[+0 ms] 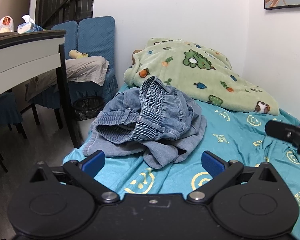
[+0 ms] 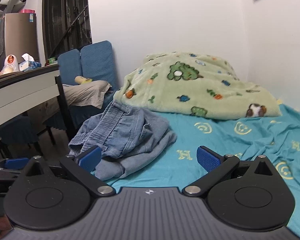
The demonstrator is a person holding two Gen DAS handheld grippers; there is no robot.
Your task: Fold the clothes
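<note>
A crumpled pair of blue denim shorts (image 1: 148, 120) with an elastic waistband lies in a heap near the left edge of the bed (image 1: 240, 138). My left gripper (image 1: 153, 163) hovers just in front of the heap, open, nothing between its blue pads. In the right wrist view the same shorts (image 2: 124, 134) lie ahead and to the left. My right gripper (image 2: 149, 158) is open and holds nothing; its left pad (image 2: 90, 158) is close to the heap's near edge. The tip of the right gripper (image 1: 288, 135) shows at the right of the left wrist view.
A green cartoon fleece blanket (image 1: 196, 76) is bunched at the far end of the bed against the white wall. Left of the bed stand a table (image 1: 20, 56), blue-covered chairs (image 1: 94, 40) with beige cloth, and a black waste bin (image 1: 88, 108) on the floor.
</note>
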